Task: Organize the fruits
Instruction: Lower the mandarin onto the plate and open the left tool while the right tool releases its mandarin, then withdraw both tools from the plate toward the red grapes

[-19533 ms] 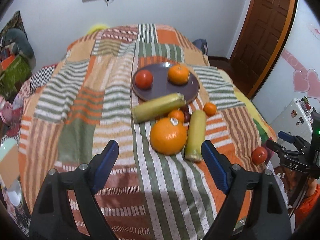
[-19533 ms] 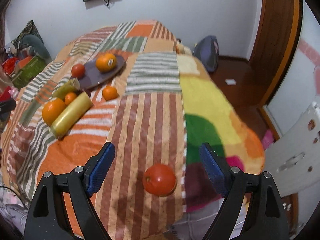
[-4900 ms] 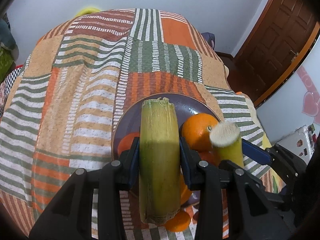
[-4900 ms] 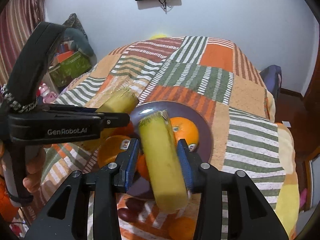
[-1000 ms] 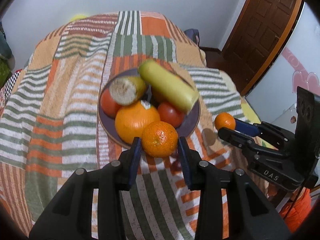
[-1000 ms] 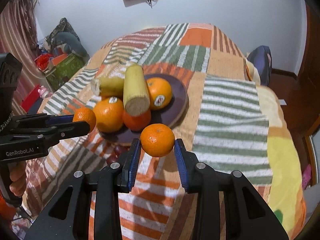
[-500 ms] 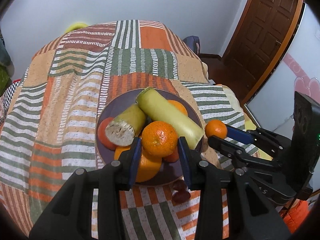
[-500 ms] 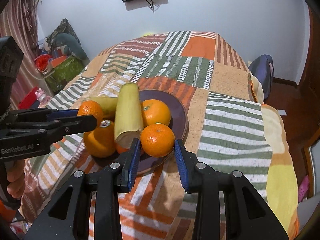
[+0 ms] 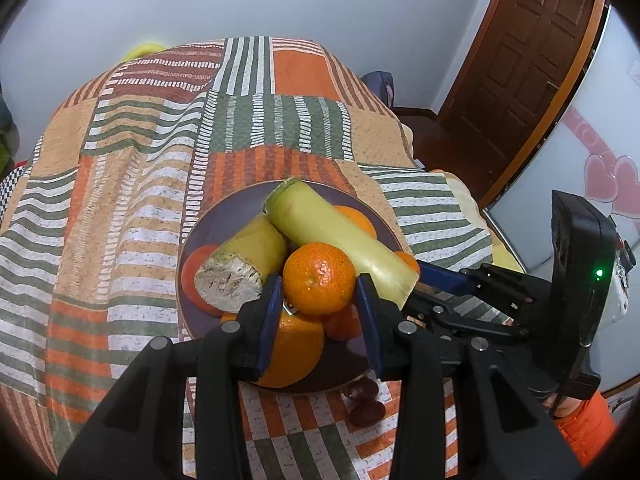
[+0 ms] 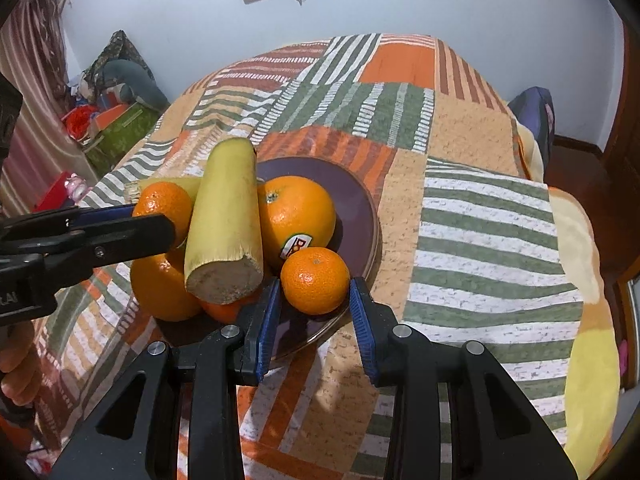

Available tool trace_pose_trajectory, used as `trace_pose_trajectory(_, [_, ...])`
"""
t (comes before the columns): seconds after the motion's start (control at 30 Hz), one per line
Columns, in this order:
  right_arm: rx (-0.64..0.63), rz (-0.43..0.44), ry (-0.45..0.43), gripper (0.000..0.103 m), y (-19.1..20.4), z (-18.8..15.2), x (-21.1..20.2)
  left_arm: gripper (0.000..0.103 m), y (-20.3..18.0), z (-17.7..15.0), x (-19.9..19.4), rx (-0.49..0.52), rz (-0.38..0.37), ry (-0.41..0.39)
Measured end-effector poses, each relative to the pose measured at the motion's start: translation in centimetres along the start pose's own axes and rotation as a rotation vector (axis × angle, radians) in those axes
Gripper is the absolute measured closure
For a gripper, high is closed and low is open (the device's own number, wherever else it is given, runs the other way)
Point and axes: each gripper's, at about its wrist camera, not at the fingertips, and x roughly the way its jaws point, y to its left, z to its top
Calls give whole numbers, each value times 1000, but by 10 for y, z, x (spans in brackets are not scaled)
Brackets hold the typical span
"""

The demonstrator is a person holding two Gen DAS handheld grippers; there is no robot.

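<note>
Over the heaped round purple plate, left gripper and right gripper each clamp a small orange mandarin; dark fruits remain on the bed.

Hardly anything here can be read. The big orange on the plate wears a small sticker at about its five o'clock, red and yellow with a mark too small to make out. At nine o'clock in the right wrist view, white letters on the left gripper's black body are cut off by the edge and cannot be read whole. The wall screen's face is dark.
</note>
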Motion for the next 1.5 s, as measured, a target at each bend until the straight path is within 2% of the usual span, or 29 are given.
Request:
trace_pose_trajectory(0.17, [-14, -8, -2, 70, 3, 0, 0, 65, -3, -3, 4, 15, 27, 3])
trace_pose_trajectory(0.37, [-23, -13, 10, 68, 5, 0, 1, 64, 2, -5, 7, -10, 17, 29])
trace_pose_trajectory(0.67, [-8, -13, 12, 67, 3, 0, -9, 62, 1, -10, -9, -3, 34, 15])
trace_pose_trajectory(0.87, [-3, -1, -10, 63, 5, -3, -23, 62, 4, -14, -20, -5, 55, 4])
trace_pose_trajectory(1.07, [-18, 3, -13, 63, 14, -9, -34, 62, 8, -25, -31, -4, 71, 9])
trace_pose_trajectory(1.27, [-22, 15, 24, 63, 25, -23, -31, 62, 12, -45, -39, 9, 87, 36])
trace_pose_trajectory(1.4, [-29, 30, 50, 63, 34, -30, -25, 53, 16, -59, -41, 1, 90, 53])
trace_pose_trajectory(1.5, [-38, 43, 61, 63, 42, -32, -19, 51, 18, -66, -39, 0, 88, 67])
